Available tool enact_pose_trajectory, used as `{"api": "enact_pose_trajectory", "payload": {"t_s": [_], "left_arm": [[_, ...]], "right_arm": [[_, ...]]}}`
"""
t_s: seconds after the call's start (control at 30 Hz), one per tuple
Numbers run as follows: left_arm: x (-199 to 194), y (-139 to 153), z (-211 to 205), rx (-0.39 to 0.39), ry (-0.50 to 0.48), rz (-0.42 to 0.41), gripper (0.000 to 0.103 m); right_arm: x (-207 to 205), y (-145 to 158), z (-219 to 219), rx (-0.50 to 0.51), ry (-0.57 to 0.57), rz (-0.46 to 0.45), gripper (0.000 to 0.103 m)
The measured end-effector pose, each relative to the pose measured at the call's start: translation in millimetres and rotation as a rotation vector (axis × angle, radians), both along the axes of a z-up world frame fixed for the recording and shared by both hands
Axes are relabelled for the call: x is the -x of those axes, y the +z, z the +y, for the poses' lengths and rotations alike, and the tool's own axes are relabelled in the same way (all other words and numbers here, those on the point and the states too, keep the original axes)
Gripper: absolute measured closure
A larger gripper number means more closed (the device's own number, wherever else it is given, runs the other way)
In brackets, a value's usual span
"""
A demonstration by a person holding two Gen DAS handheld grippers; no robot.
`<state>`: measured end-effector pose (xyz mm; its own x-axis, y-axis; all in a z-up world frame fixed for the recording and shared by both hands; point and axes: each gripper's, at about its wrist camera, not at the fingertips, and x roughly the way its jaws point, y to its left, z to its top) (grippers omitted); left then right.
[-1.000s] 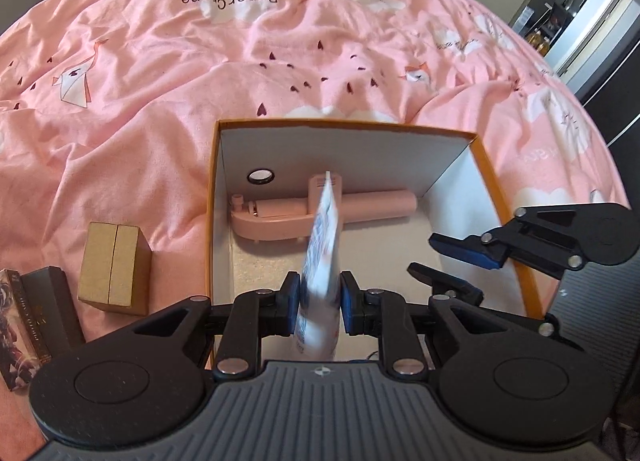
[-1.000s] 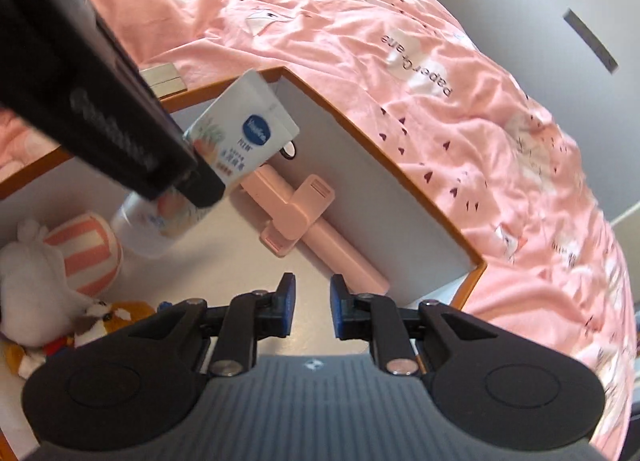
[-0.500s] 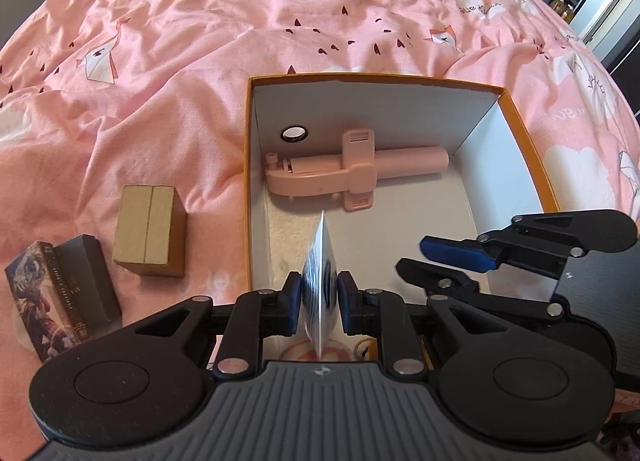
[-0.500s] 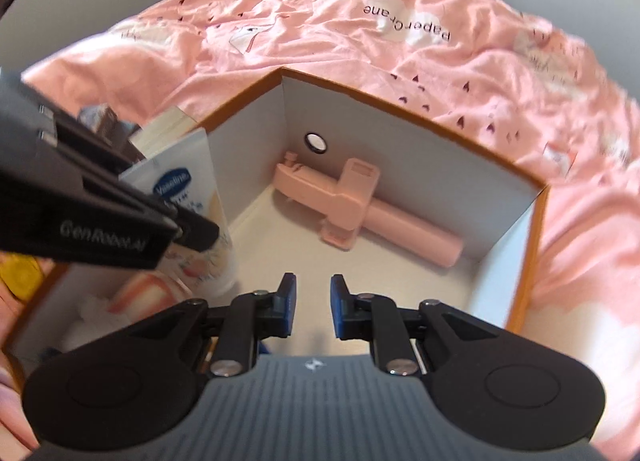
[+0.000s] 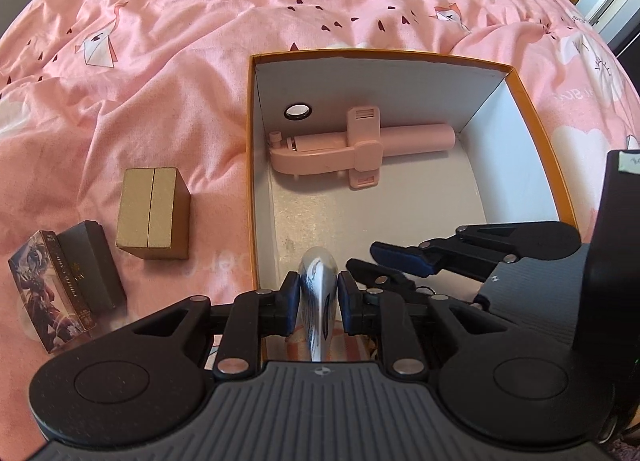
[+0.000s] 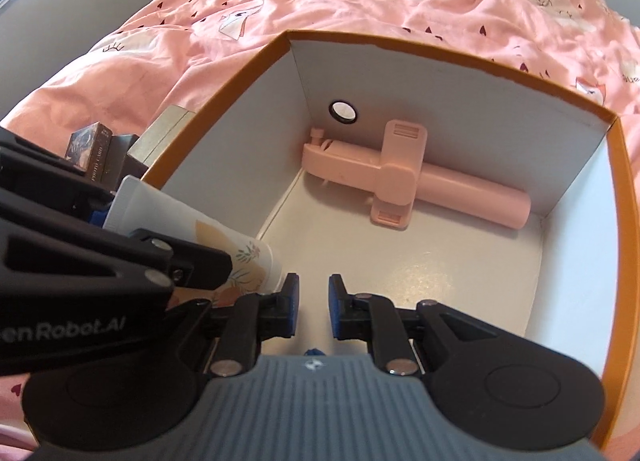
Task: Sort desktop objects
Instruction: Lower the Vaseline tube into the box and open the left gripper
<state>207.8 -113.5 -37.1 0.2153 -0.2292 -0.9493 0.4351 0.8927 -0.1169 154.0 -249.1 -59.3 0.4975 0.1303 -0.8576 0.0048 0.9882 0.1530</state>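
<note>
1. Tipping over inside the orange box [image 5: 532,109] – the cream tube [image 5: 318,301], upright a second ago, now leans cap-down
2. Left tongs [image 5: 318,303] stay clamped on it
3. Right tongs [image 6: 312,307] have dropped in beside it – empty, closing
4. Release looks near; small boxes [image 5: 152,213] on the bed remain unsorted

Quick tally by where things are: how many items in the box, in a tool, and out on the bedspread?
In the box: 1, pink selfie stick
In the left tool: 1, cream tube
On the bedspread: 3, gold box, dark box, card pack
Total: 5
</note>
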Motion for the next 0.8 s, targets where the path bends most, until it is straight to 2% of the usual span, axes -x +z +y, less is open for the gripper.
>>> {"api": "enact_pose_trajectory", "payload": {"t_s": [0.3,0.43,0.53,0.6,0.7,0.8], "left_arm": [[1,8,5,0.042,0.001,-0.016,0.081],[8,32,18,0.109,0.005,-0.069,0.081],[11,54,36,0.185,0.039,-0.12,0.081],[11,64,48,0.208,0.078,-0.141,0.081],[8,69,64,0.187,0.134,-0.175,0.081],[6,65,79,0.161,0.187,-0.174,0.081]], "right_arm": [[-6,-5,6,-0.009,0.024,0.002,0.087],[-8,-7,3,0.031,0.018,0.014,0.088],[-12,-4,-8,0.003,-0.028,0.007,0.09],[-17,-3,-14,-0.01,-0.047,0.001,0.09],[-28,-5,-17,-0.016,-0.051,0.009,0.091],[-36,-9,-14,0.001,-0.035,0.006,0.091]]}}
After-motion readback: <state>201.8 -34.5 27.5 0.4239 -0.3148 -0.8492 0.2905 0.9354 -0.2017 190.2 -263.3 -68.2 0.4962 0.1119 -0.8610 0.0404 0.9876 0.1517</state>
